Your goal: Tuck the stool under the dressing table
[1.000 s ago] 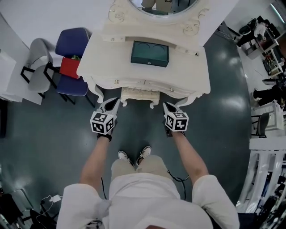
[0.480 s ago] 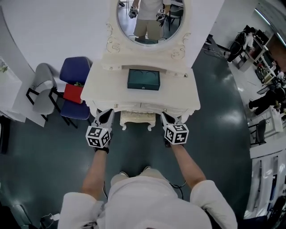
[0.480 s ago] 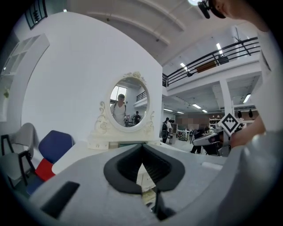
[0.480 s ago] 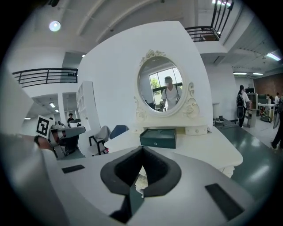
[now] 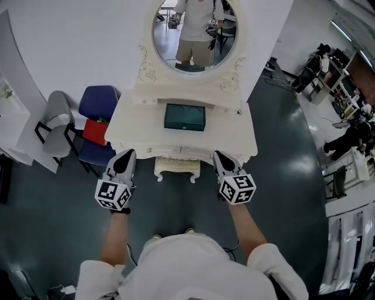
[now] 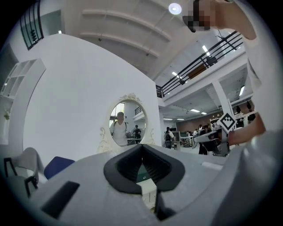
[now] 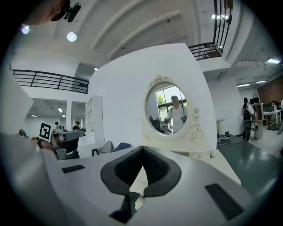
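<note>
A glossy dark grey-green floor (image 5: 53, 234) carries pale patches of reflected light. A plain white curved wall (image 5: 76, 47) rises behind. Against it stand a blue padded chair (image 5: 98, 101), a flat red item (image 5: 94, 132) lying on it, and just beside it a grey chair with a black frame (image 5: 54, 120). Overhead, a round ceiling lamp (image 6: 175, 8) glows near a black-railed upper gallery (image 6: 208, 55).

Cream dressing table (image 5: 246, 137); teal box (image 5: 184, 116); blue chair (image 5: 98, 103).
</note>
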{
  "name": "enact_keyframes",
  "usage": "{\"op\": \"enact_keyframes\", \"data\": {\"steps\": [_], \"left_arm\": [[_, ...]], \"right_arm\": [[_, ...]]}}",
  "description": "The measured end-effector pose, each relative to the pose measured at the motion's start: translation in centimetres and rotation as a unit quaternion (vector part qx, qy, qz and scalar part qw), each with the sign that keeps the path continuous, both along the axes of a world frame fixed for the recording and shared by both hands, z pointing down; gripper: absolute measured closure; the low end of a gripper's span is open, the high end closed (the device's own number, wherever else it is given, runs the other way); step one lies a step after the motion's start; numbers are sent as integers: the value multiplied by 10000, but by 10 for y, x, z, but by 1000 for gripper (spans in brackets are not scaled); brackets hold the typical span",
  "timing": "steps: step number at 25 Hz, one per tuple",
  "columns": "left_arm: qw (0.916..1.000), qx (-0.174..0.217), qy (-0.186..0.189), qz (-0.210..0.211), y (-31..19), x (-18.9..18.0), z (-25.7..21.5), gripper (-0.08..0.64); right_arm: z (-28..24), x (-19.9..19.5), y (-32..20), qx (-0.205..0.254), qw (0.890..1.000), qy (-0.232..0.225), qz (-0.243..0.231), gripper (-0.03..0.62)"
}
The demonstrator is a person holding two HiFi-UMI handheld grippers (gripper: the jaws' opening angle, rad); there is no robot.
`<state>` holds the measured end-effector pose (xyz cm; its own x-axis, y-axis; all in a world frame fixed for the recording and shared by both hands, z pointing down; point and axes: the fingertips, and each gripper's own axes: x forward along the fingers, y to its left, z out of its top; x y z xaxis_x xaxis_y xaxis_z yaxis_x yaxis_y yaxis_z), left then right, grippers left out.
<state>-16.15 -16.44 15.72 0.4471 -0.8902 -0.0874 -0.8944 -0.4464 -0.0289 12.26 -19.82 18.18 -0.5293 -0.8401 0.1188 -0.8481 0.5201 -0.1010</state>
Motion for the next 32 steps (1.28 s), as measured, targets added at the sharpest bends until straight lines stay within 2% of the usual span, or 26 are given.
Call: {"op": "enact_keyframes", "data": {"steps": [6,13,17,27,32], "left_arm": [[9993,376,-45,-51,18,-4,-35,545],[9988,465,25,-176,31,-11,-46,545],[9977,533,248,-352,39,-14,-56,545],[9949,505,383,-786,68,-43,-62,545],[9948,626,354,-718,65,-40,-70,545]], "right_arm": [[-50,40,15,445,9986,-209,196,594],[-78,84,34,699,9957,-115,590,594],[-84,90,46,790,9944,64,692,594],[-86,96,64,767,9919,174,992,594],[-84,91,60,779,9925,42,937,594]]}}
